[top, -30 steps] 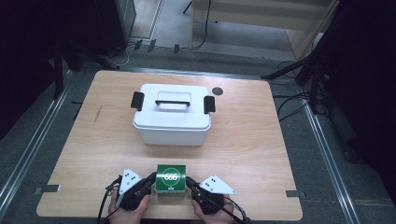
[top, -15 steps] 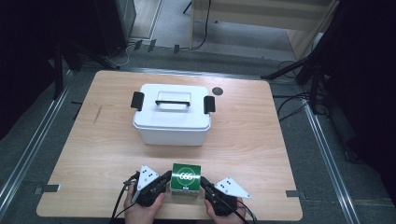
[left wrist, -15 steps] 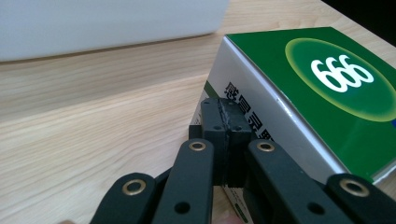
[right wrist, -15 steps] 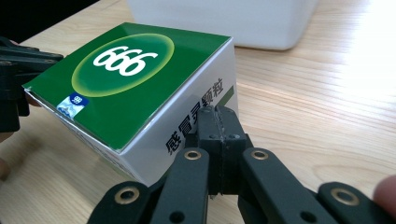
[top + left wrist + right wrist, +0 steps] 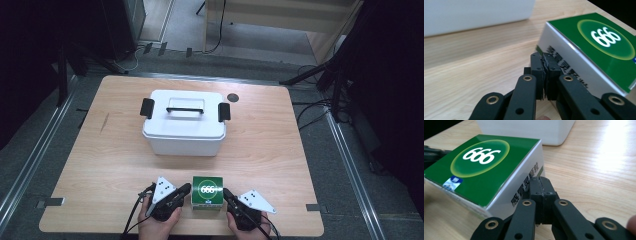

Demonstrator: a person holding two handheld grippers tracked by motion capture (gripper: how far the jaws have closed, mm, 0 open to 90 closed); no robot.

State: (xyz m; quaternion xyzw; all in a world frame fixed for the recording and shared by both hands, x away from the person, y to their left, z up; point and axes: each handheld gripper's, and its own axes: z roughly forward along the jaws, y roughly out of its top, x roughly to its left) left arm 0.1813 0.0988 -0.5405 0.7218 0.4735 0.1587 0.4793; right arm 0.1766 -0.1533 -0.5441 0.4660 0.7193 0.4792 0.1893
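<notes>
My left tool and right tool, both clenched empty, flank the green box; my hands are cut off at bottom edge.

Green-topped white cardboard box near the tabletop's near edge: large white "666" inside a pale green oval on top; black Chinese characters along its white sides, not clearly readable.
</notes>
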